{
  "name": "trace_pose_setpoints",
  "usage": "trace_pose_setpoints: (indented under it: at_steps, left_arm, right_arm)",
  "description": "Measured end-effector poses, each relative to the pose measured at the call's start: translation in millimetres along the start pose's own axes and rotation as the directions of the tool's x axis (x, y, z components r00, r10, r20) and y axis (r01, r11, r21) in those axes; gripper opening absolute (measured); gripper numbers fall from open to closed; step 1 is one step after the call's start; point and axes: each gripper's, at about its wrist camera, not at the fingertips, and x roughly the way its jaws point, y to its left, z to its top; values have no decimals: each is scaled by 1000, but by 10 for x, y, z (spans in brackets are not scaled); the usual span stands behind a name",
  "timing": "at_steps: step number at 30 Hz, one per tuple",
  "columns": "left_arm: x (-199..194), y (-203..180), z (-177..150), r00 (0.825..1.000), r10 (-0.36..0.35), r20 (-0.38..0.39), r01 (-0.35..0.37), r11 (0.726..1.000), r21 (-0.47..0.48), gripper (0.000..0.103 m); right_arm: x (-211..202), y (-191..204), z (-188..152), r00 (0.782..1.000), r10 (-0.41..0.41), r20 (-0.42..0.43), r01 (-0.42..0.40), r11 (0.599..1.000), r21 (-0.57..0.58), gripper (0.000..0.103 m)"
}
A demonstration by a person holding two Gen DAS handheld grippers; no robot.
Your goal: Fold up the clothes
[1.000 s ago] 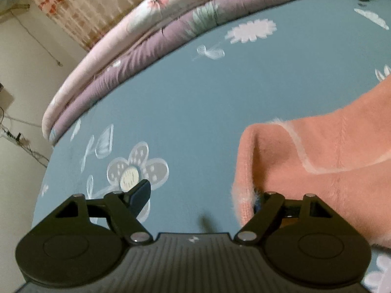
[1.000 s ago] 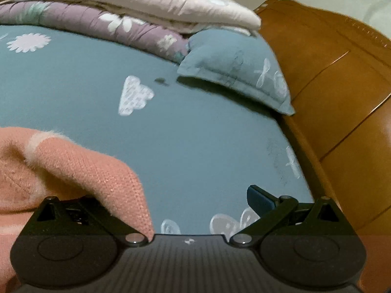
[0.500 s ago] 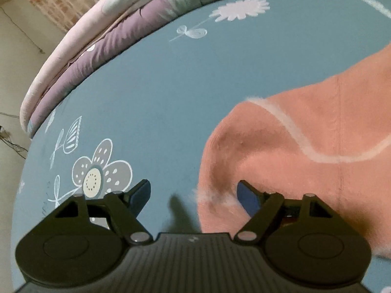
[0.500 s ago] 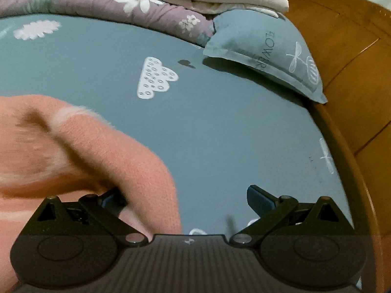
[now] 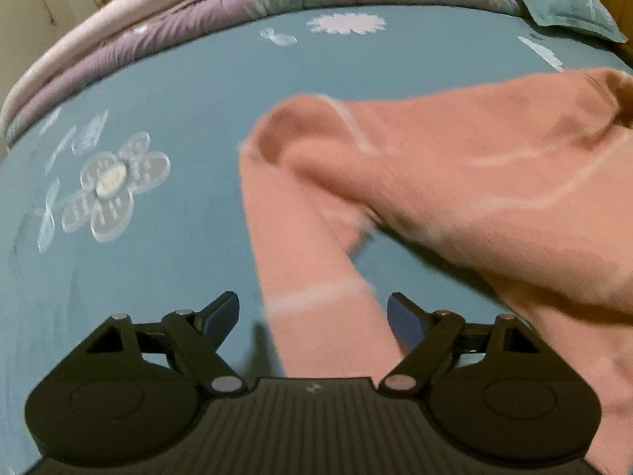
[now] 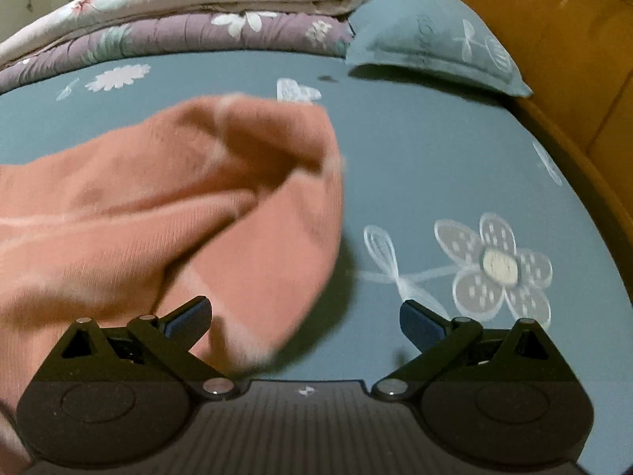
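A salmon-pink knit sweater (image 5: 455,174) with thin white stripes lies bunched on the teal flowered bed sheet (image 5: 158,79). One sleeve runs down between the fingers of my left gripper (image 5: 312,312), which is open and not closed on it. In the right wrist view the sweater (image 6: 158,206) fills the left half, blurred, with its cuff end lying between the fingers of my right gripper (image 6: 304,316), which is open as well.
Folded purple and cream quilts (image 6: 198,31) are stacked along the far edge of the bed. A teal pillow (image 6: 435,51) lies at the back right. A wooden bed frame (image 6: 573,59) runs along the right side.
Both grippers have pulled back and let go of the sweater. More of the garment and its sleeves now shows in front of each gripper, and it is blurred.
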Motion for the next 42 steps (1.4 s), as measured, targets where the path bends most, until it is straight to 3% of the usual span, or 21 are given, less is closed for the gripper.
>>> trace_pose_setpoints:
  at_steps: [9, 17, 23, 26, 30, 35, 38, 41, 42]
  left_arm:
    - [-228, -266, -452, 999, 42, -35, -43, 999, -32, 85]
    - [-465, -681, -818, 997, 67, -37, -63, 992, 107, 88]
    - [-552, -1055, -1172, 992, 124, -18, -115, 961, 250, 88]
    - [-583, -1108, -1268, 985, 167, 38, -170, 945, 279, 90]
    - [-563, -1049, -1328, 951, 301, 74, -310, 905, 290, 91]
    - [-521, -1176, -1332, 926, 358, 117, -376, 862, 340, 92]
    - [-394, -1360, -1308, 880, 426, 207, -474, 798, 371, 93]
    - [-337, -1369, -1247, 842, 485, 234, -539, 769, 345, 93]
    - [-340, -1332, -1250, 820, 520, 240, -573, 748, 335, 93]
  right_arm:
    - [-187, 94, -353, 997, 62, -36, -58, 994, 96, 103]
    - [-525, 225, -665, 995, 96, -29, -94, 993, 76, 103]
    - [-737, 162, -845, 993, 115, -10, -113, 988, 107, 103]
    - [-821, 127, -914, 993, 118, 4, -118, 987, 113, 103]
    - [-928, 95, -1002, 993, 118, 20, -120, 987, 104, 103]
    - [-994, 66, -1098, 992, 120, 28, -123, 987, 103, 103]
    - [-998, 68, -1132, 990, 137, 23, -139, 984, 113, 103]
    - [-1042, 92, -1145, 989, 144, 31, -146, 984, 99, 103]
    - [-1068, 99, -1152, 990, 139, 37, -142, 986, 89, 103]
